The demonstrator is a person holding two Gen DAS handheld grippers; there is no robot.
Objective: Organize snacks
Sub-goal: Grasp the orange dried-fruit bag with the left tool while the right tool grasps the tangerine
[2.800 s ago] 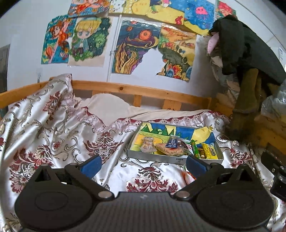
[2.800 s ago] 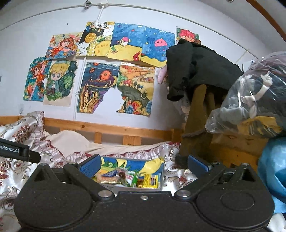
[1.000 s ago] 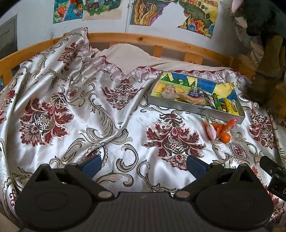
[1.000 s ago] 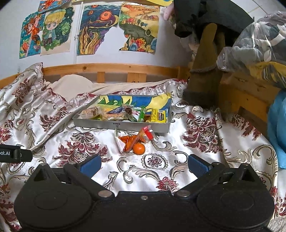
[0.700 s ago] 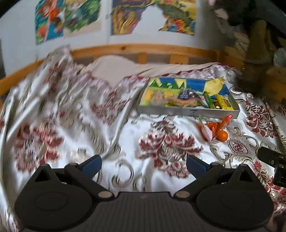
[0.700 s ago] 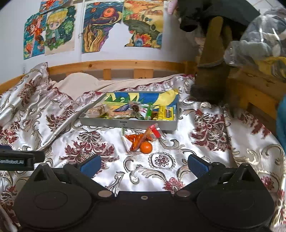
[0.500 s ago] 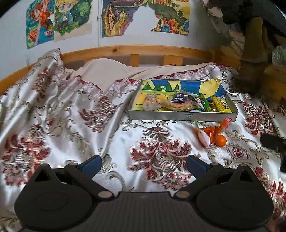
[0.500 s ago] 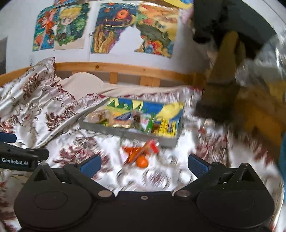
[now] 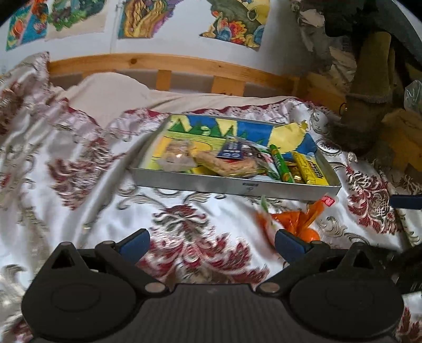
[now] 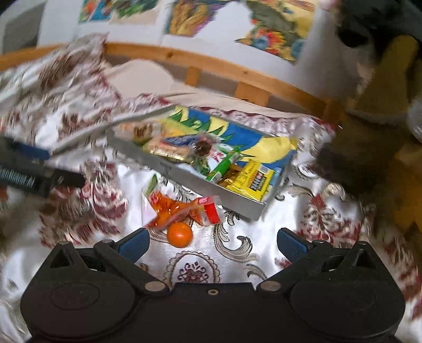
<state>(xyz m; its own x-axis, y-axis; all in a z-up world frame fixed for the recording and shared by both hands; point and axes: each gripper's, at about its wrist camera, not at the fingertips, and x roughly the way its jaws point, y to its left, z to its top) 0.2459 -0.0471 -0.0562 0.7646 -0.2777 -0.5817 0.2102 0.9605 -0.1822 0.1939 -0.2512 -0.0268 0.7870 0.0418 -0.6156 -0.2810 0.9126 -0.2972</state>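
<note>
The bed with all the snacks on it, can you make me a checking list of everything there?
Surface: a shiny flowered bedspread on a wooden-framed bed, rumpled at the left.
Job's things: a grey tray holding wrapped snacks, among them a yellow packet and a green stick. In front of the tray, on the bedspread, lie orange wrappers and a small orange ball.
Clutter: nothing seen.
Grippers: left gripper open and empty; right gripper open and empty, with the ball just ahead.
Cables: nothing seen.
Surroundings: colourful drawings on the wall, dark clothes piled at the right.
</note>
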